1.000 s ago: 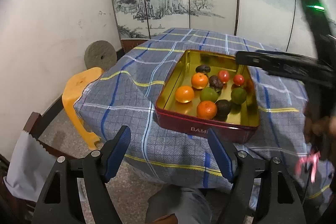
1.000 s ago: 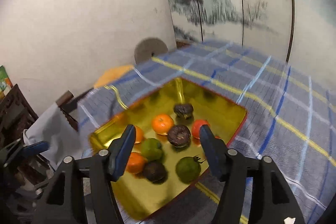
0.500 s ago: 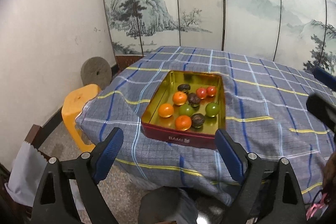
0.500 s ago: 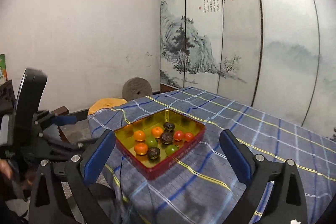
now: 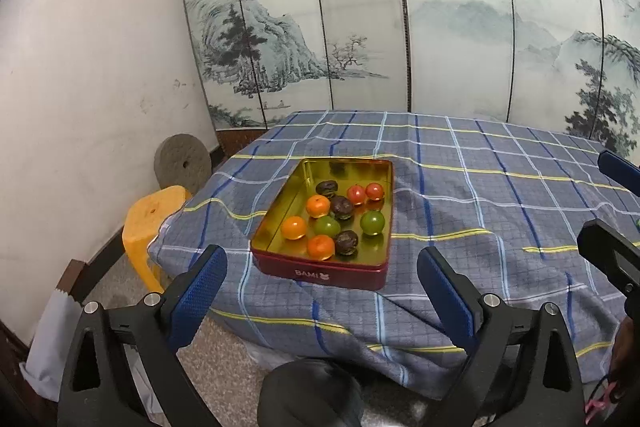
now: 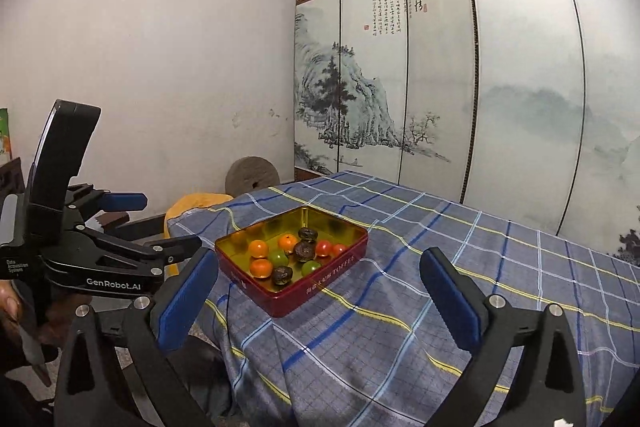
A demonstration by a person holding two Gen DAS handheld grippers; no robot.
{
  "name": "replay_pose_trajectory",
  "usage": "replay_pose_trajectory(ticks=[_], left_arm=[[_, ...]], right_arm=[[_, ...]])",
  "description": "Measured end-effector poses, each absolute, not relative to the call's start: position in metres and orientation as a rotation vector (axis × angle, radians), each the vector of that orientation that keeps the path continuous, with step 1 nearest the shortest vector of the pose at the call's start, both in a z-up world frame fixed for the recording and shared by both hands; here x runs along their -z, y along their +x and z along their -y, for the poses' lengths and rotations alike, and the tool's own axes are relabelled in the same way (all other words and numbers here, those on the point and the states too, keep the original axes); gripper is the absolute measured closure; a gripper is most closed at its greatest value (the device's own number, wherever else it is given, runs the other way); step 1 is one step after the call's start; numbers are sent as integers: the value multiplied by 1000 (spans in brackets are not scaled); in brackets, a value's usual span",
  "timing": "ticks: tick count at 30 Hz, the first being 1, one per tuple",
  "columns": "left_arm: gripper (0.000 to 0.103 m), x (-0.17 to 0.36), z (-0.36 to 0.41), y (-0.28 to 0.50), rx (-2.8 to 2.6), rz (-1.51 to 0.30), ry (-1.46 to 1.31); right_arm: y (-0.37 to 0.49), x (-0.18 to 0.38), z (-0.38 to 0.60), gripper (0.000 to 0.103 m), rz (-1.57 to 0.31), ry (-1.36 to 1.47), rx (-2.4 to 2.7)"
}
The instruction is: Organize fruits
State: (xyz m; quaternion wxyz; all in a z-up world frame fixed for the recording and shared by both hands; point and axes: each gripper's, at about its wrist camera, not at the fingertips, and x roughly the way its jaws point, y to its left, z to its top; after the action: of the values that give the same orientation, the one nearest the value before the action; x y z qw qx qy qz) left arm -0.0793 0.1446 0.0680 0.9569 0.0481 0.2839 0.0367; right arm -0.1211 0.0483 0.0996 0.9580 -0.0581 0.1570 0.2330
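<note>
Left tongs (image 5: 320, 291): blue pads spread wide and opening a little more at this moment, nothing between them; held off the near edge of the worktop, short of the tin.
Right tongs (image 6: 316, 291): wide apart and empty, also clear of the tin, looking at it from its right-hand corner.
Tin (image 5: 340, 273): red outside, gold inside, near the left front corner of the worktop (image 5: 500, 187) on the blue checked cloth.
Oranges (image 5: 294, 227): three along the left and near part of the tin floor, close together.
Green fruits (image 5: 327, 225): one in the middle just beside the oranges, a second (image 5: 372, 222) toward the right wall.
Dark fruits (image 5: 342, 207): three wrinkled brown ones strung from the back to the near side, threaded between the other colours.
Red fruits (image 5: 356, 193): two small ones side by side toward the back right.
Far right edge: a speck of green (image 5: 637, 221) sits behind the other tool in the left view; it may be a stray fruit, but too little shows to tell.
Step in hand: all fruit in clear view lies in the tin and both tools stand back, so the sorting looks finished or nearly so.
Doing it well: if kinds are to be grouped, come down from above on one fruit, pads either side of its widest part, and close gently; the fruits are round and would likely roll on the smooth metal.
Risk: neighbours lie close, so a pad could nudge the next fruit.
</note>
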Motion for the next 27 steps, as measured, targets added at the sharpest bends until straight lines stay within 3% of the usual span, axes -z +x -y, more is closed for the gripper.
replay_pose_trajectory(ticks=[18, 27], left_arm=[[4, -60, -117, -67, -73, -615, 124], [4, -55, -108, -52, -99, -651, 137]], right_arm=[[-114, -85, -16, 1, -362, -65, -442], [-33, -33, 61, 0, -585, -67, -297]])
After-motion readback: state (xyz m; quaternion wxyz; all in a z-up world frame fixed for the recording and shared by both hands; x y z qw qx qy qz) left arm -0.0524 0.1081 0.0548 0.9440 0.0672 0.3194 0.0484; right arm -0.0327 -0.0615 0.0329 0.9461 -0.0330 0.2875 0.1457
